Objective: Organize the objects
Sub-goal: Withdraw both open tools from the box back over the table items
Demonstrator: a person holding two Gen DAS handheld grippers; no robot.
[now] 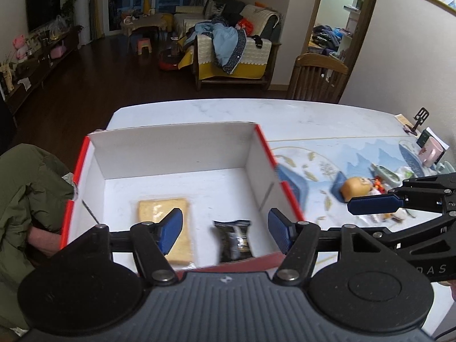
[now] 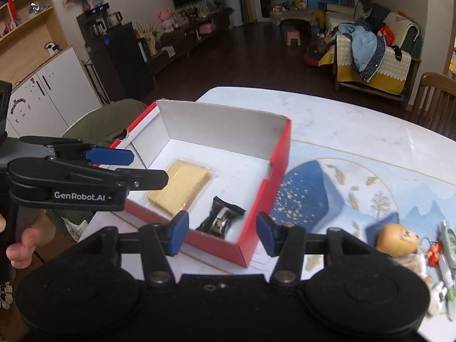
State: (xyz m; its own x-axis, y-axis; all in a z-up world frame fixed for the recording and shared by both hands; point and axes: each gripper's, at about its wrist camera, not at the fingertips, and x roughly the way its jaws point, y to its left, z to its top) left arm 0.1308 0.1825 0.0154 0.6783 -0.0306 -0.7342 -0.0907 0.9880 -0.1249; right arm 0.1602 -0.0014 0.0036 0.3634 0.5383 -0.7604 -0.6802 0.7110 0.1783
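**Both grippers open above the box**

We see the left gripper and right gripper with jaws apart, gripping nothing. Inside the red box on the table, the yellow packet lies flat, just beside the black packet. A round toy sits outside.

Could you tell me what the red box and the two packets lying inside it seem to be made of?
Red box: apparently thin cardboard, red outside, matte white inside, with folded corners.
Yellow packet: looks like clear glossy plastic film over a pale biscuit-like slab; the film glints.
Black packet: probably shiny plastic or foil wrap, crimped at its ends.
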